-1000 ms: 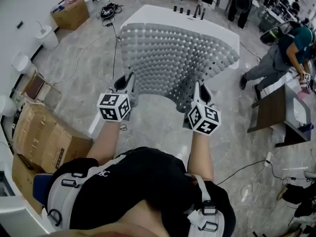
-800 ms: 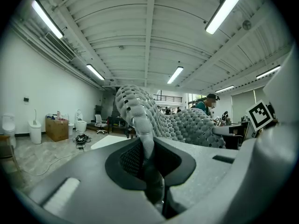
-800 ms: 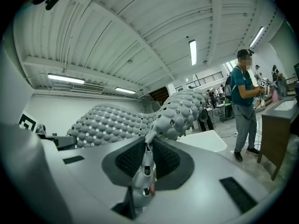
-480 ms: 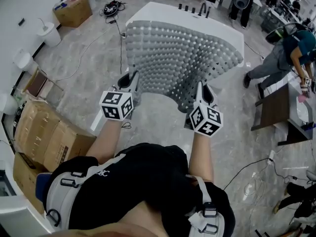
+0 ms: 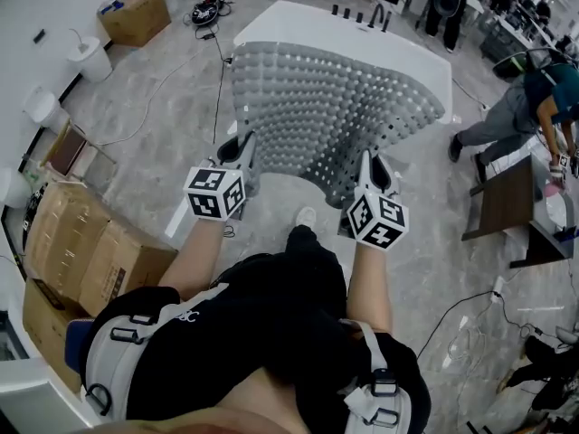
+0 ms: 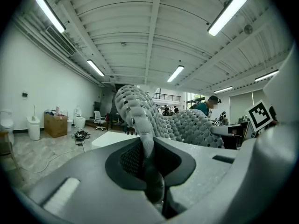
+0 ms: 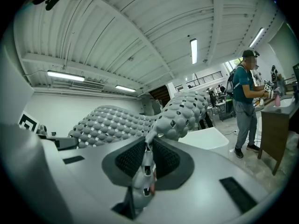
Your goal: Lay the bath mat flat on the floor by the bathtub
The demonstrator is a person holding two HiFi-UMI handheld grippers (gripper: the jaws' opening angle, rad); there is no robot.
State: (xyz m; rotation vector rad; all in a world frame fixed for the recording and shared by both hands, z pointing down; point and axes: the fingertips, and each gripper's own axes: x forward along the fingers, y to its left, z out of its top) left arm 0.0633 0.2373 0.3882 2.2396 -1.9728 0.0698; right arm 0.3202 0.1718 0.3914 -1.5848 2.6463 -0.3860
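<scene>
The grey bath mat (image 5: 330, 107), studded with round bumps and small holes, hangs stretched in the air in front of me, over the near side of the white bathtub (image 5: 380, 45). My left gripper (image 5: 242, 152) is shut on the mat's near left edge, and my right gripper (image 5: 366, 168) is shut on its near right edge. In the left gripper view the bath mat (image 6: 140, 113) runs pinched into the left gripper (image 6: 145, 155). In the right gripper view the bath mat (image 7: 173, 118) is clamped in the right gripper (image 7: 147, 160). My white shoe (image 5: 306, 217) shows on the floor below the mat.
Cardboard boxes (image 5: 86, 251) lie at my left, another box (image 5: 136, 14) at the far left. Black cables (image 5: 215, 70) trail over the marble floor beside the tub. A person (image 5: 525, 107) stands at a dark table (image 5: 502, 202) on the right. A white bin (image 5: 88, 60) stands by the wall.
Both grippers with the mat have drifted slightly toward the tub and lower. My leg and white shoe have stepped forward into view under the mat. The person at the right has shifted rightward.
</scene>
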